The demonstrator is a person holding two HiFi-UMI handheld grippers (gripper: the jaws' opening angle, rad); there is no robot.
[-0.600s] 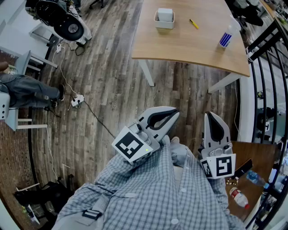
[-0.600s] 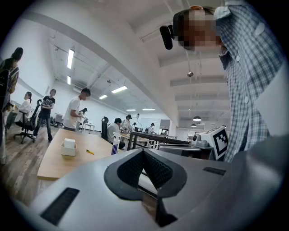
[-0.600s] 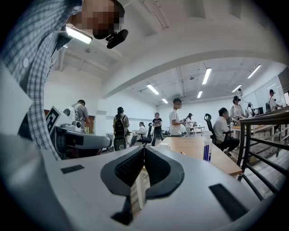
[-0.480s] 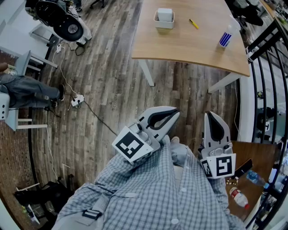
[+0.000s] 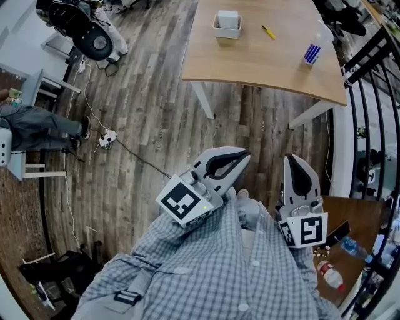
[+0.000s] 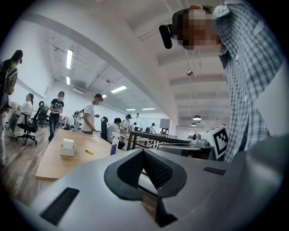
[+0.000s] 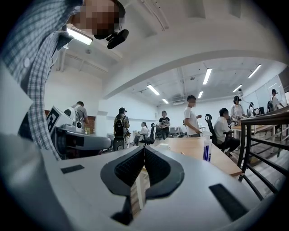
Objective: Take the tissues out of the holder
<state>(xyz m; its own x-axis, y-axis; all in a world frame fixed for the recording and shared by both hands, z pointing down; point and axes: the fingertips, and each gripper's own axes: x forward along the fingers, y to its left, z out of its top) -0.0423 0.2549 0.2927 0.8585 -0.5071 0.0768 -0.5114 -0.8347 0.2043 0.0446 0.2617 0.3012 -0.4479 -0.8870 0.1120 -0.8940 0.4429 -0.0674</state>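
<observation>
While the tissues [image 5: 229, 18] sit in their holder [image 5: 227, 32] on the counter [image 5: 269, 59] at the frame's top, well apart, the left hand-held gripper [image 5: 242, 156] and right hand-held gripper [image 5: 292, 160] hang clenched on nothing at lower centre by the person's chest, seemingly because no reach has begun.

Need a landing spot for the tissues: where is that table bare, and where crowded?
Bare: the near half of the table, from the tissue holder to the near edge, and the gap between yellow pen and bottle. Crowded only toward the far side, where those three sit.
</observation>
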